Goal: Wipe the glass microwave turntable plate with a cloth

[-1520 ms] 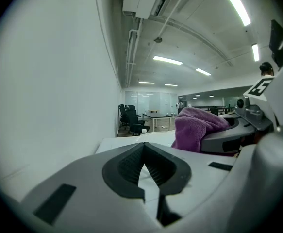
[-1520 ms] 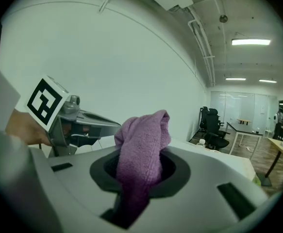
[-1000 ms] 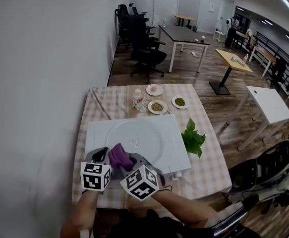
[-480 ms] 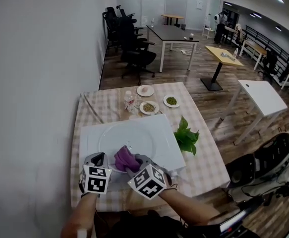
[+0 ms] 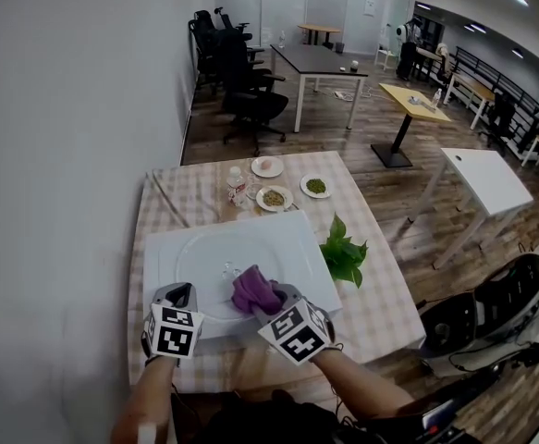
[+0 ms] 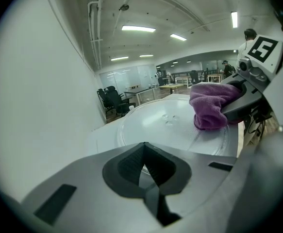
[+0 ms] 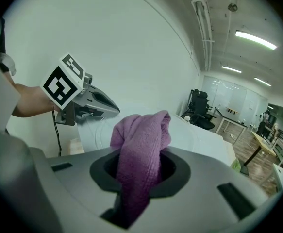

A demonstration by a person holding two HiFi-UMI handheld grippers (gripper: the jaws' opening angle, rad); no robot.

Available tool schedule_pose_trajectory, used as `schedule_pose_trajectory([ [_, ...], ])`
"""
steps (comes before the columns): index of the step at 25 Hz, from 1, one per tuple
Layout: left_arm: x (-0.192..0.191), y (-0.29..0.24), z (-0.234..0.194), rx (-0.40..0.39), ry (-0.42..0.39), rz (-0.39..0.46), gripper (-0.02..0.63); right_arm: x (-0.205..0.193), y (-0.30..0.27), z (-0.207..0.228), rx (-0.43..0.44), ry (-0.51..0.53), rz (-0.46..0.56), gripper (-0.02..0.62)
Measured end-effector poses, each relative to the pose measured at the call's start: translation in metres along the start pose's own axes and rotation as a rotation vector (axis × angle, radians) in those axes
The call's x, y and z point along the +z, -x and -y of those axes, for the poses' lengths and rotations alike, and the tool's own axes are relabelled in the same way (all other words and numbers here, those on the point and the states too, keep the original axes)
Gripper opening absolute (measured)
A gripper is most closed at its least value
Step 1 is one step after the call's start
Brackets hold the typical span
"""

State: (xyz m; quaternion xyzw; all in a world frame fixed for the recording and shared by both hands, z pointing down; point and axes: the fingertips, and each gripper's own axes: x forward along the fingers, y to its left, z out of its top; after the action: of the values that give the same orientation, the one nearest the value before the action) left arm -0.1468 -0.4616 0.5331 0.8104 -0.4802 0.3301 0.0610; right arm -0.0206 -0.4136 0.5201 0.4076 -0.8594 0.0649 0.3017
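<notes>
While right gripper [image 5: 274, 296], clamped on purple cloth [image 5: 253, 289], presses glass turntable plate [image 5: 202, 255], left gripper [image 5: 180, 292] pinches rim; wiping judged midway.

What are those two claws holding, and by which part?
The right gripper pinches the purple cloth by a bunched fold. The left gripper, jaws closed, seems to clamp the glass plate at its near rim.

No legible text, numbers or brands; far wall sheet [image 5: 370, 8] possibly printed, too small to read.
</notes>
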Motion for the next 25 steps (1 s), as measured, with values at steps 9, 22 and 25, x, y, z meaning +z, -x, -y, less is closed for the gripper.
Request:
schedule_pose_trajectory([
  [9, 0.0, 0.002, 0.003, 0.005, -0.025, 0.007, 0.002, -0.012, 0.018, 0.041, -0.089, -0.07, 0.002, 0.096],
  [22, -0.004, -0.002, 0.005, -0.025, -0.015, -0.011, 0.002, 0.054, -0.045, -0.034, 0.115, 0.189, -0.012, 0.097],
  [25, -0.003, 0.0, 0.006, -0.028, -0.019, -0.008, 0.002, 0.05, -0.059, -0.047, 0.142, 0.229, -0.057, 0.095],
])
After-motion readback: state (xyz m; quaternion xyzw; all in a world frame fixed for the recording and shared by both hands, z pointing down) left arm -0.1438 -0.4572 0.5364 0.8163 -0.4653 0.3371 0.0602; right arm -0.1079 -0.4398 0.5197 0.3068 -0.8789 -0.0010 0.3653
